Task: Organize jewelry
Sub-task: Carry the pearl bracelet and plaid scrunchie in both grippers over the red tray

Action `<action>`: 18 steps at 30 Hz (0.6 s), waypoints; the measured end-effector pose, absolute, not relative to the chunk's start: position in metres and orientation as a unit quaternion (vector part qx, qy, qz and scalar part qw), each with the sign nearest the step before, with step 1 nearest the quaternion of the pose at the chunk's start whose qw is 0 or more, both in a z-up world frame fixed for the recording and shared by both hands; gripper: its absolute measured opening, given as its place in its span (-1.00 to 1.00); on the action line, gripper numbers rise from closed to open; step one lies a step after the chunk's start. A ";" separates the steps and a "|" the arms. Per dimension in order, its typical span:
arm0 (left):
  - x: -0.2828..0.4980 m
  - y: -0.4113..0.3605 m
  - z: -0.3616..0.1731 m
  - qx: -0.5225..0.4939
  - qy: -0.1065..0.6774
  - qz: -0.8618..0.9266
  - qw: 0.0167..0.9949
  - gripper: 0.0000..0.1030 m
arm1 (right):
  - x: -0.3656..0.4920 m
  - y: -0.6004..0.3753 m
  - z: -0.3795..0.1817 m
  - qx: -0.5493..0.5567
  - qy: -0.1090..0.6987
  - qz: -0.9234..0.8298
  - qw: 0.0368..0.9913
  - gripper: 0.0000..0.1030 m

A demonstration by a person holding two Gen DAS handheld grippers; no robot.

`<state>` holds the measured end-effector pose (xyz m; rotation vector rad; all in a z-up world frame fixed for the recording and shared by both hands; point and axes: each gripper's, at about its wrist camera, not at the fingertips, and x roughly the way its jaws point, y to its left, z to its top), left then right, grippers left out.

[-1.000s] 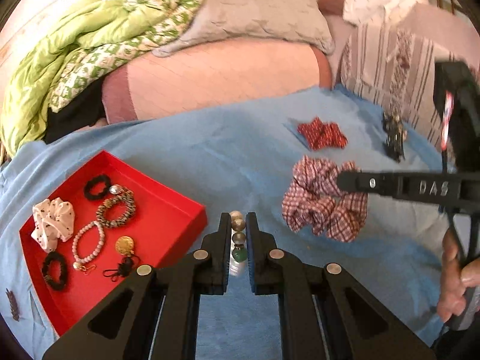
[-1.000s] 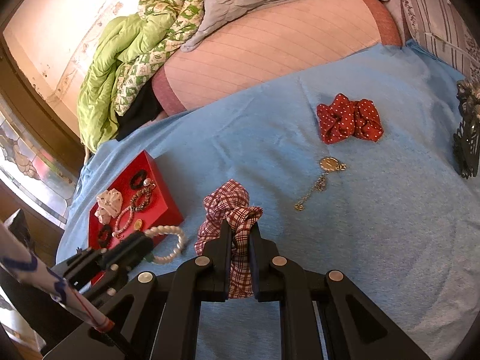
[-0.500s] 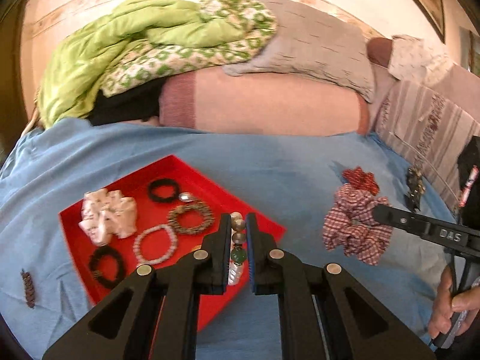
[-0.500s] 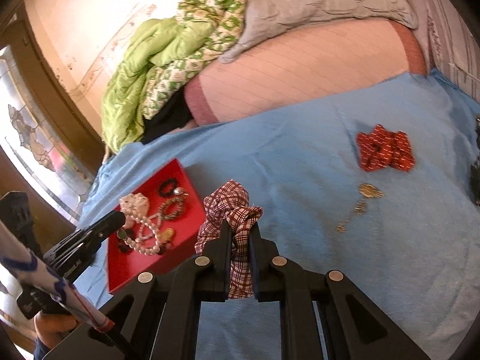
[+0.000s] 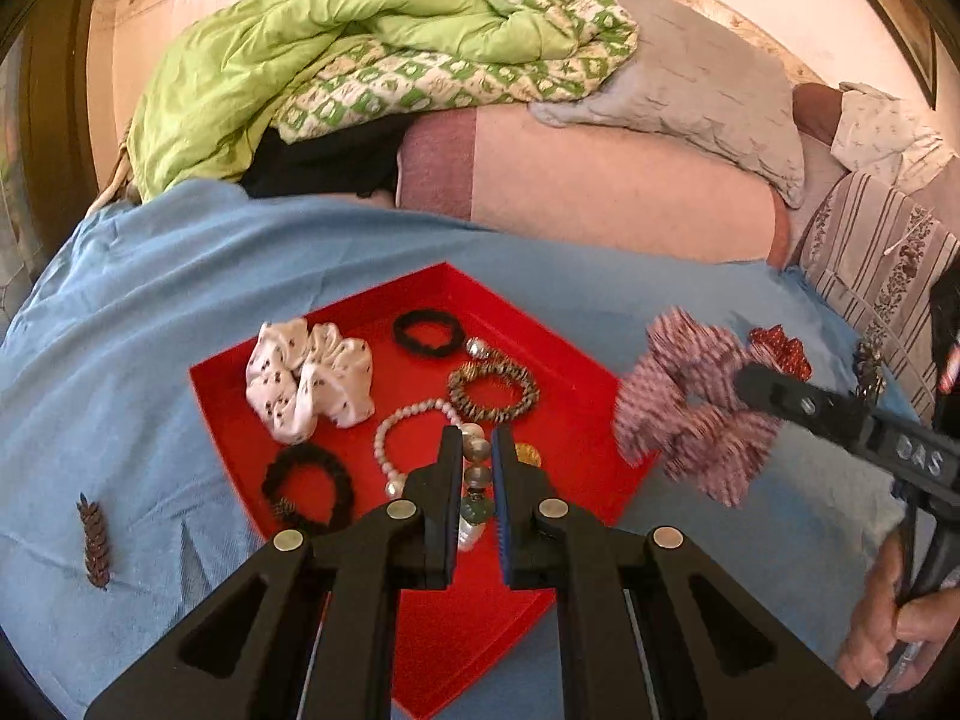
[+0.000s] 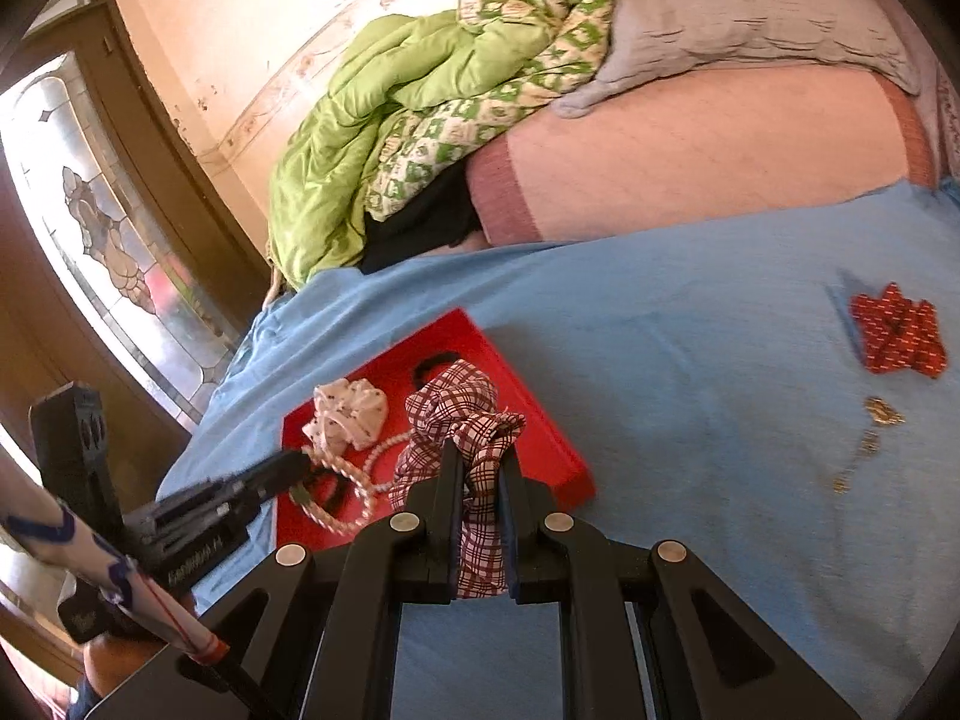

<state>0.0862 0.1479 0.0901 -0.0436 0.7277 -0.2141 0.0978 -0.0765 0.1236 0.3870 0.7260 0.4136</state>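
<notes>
The left gripper (image 5: 478, 468) hangs over the near part of the red tray (image 5: 591, 369), its fingers closed on a pearl bead bracelet (image 5: 475, 474) that dangles between them; the right gripper (image 6: 480, 480) is clamped on a red plaid scrunchie (image 6: 465, 420), held above the tray's right edge. In the tray lie a white patterned scrunchie (image 5: 309, 378) at the left, a black hair tie (image 5: 429, 333) at the far side, a brown beaded bracelet (image 5: 493, 391) beside it, a pale bead bracelet (image 5: 399, 429) and another black hair tie (image 5: 309, 489) nearer. The tray sits on a blue bedsheet (image 5: 150, 324); a red dotted scrunchie (image 6: 898, 336) and a gold pendant chain (image 6: 867, 441) lie well off to the right — both on the sheet; a small brown hair clip (image 5: 93, 540) lies left of the tray.
</notes>
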 end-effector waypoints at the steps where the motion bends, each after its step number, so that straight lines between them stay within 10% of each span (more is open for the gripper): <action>1: 0.086 0.148 0.088 -0.019 0.359 -0.105 0.927 -0.82 | 0.102 -0.072 0.121 0.191 0.351 0.199 0.895 -0.78; 18: 0.085 0.137 0.050 0.020 0.412 -0.104 0.905 -0.82 | 0.142 -0.041 0.074 0.181 0.395 0.177 0.883 -0.78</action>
